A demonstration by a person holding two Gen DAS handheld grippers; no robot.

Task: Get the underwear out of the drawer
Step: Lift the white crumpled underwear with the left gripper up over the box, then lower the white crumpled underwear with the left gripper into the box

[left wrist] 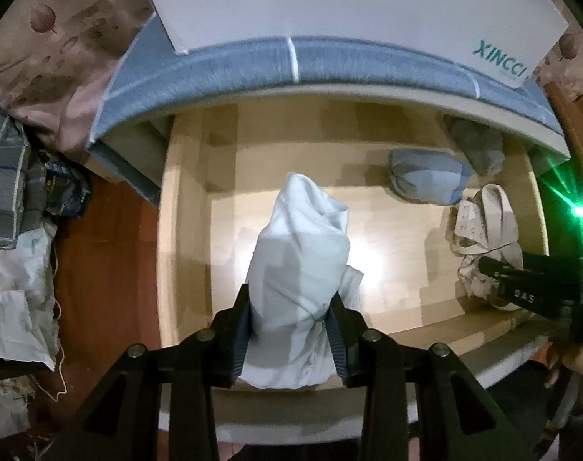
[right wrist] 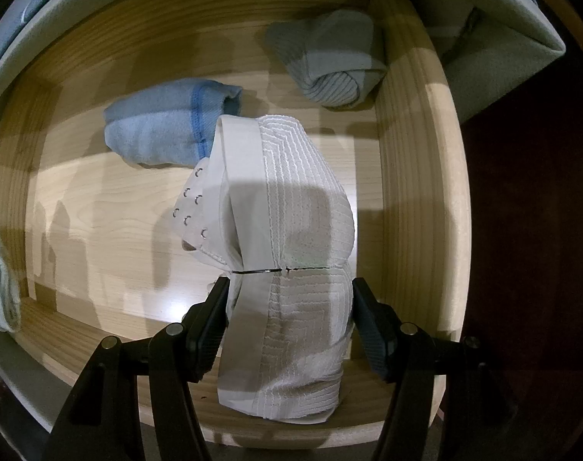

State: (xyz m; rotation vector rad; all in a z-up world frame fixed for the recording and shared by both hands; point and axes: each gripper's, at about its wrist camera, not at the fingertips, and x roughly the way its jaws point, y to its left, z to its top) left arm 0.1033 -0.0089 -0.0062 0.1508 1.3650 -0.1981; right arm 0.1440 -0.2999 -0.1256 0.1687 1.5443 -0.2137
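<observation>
Lift-out from the drawer [right wrist: 414,176]: we saw the left gripper [left wrist: 291,326] clamped on a white garment [left wrist: 303,246] and the right gripper [right wrist: 291,319] on a bra [right wrist: 287,253]; we advised raising both straight up, clear of the rim and rolled socks [right wrist: 168,130].

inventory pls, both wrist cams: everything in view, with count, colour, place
drawer: 1, light wood, pulled open
white garment: 1, white, between left gripper's fingers
bra: 1, off-white, between right gripper's fingers
blue roll: 1, light blue, drawer floor, rear
grey roll: 1, grey-green, drawer's rear right corner
box: 1, white with teal lettering, on grey-blue surface above drawer
bags: several, white, floor left of drawer
left gripper: 1, black, shut on garment
right gripper: 1, black, shut on bra
</observation>
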